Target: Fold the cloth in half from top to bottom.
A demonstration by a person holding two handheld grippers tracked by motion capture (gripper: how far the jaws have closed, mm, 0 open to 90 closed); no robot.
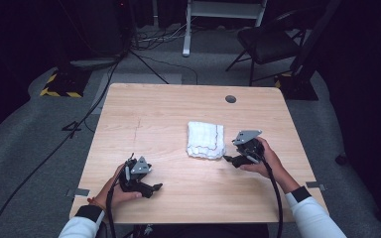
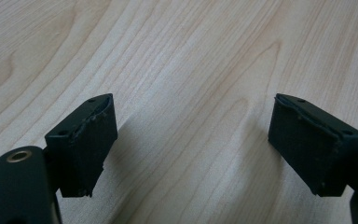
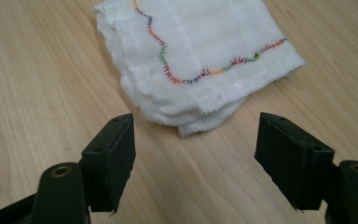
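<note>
A pale, light-brown wooden table [image 1: 168, 114] shows fine darker grain lines running across its top. On it lies a folded white woven cloth [image 1: 206, 140] edged with a wavy line of multicoloured stitching in red, orange, green, blue and purple. The left tool [image 1: 155, 188] and the right tool [image 1: 228, 158] are both matte black, each with a grey three-cornered plate on top. The person's sleeves [image 1: 315, 218] are white with dark cuffs. The floor [image 1: 25, 129] is grey carpet, with a yellow-and-black striped base [image 1: 59, 87] at its left.
</note>
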